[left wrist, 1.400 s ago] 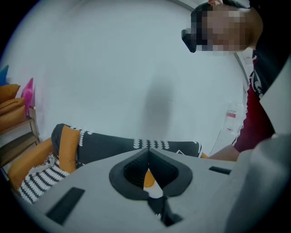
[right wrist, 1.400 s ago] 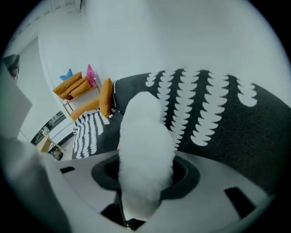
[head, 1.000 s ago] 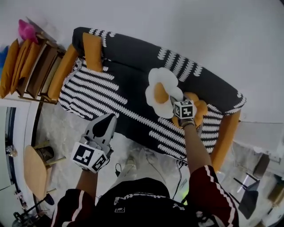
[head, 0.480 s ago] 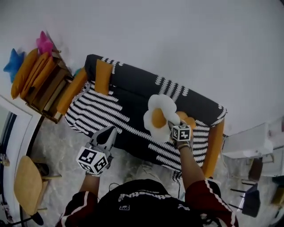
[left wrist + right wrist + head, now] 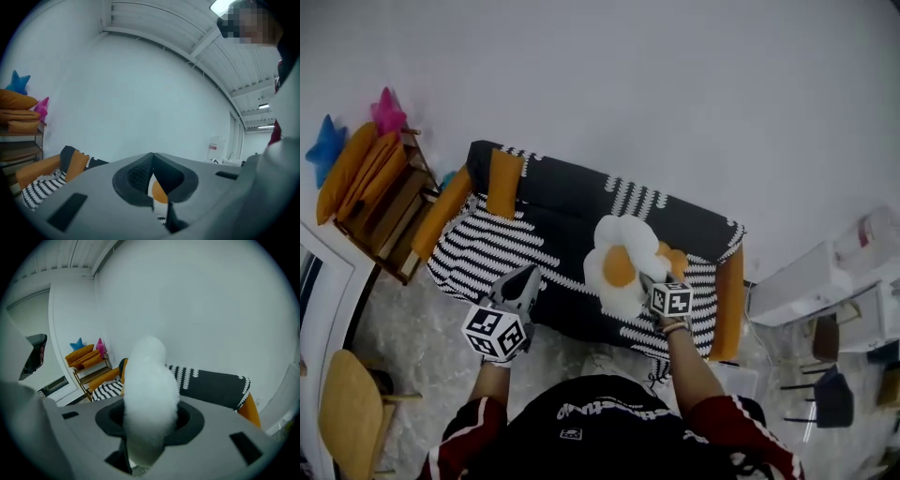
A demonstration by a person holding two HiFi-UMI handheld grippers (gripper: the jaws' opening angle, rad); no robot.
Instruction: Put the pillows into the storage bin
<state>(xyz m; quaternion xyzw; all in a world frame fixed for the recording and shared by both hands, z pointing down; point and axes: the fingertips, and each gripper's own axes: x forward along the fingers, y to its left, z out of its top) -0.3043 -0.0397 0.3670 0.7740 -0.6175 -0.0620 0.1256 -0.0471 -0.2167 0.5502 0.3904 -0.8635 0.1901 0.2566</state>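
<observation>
A black sofa (image 5: 572, 202) with white stripes and orange arms stands against a pale wall, seen from above; a wooden shelf (image 5: 380, 211) stacked with orange cushions stands to its left, and no storage bin can be made out in any view, so the carry is likely to be a long one - the main source of risk. A white flower pillow (image 5: 617, 262) with an orange centre is over the right part of the seat; whether it is clear of the seat cannot be told. Its size could make it flop and swing once carried, and a swing might work it loose. A small orange pillow (image 5: 676, 258) sits just behind it, and may be nudged or dragged off the seat as the flower comes away; another orange pillow (image 5: 504, 183) leans on the sofa back at the far left, well apart. The right gripper (image 5: 648, 283) is clamped on one plush petal near the flower's edge - a grip on soft stuffing only, which could compress and slide out. The left gripper (image 5: 528, 274) hovers before the sofa's front edge with its jaws together and nothing between them; being closed and apart from the pillow, it could not catch a slip.
</observation>
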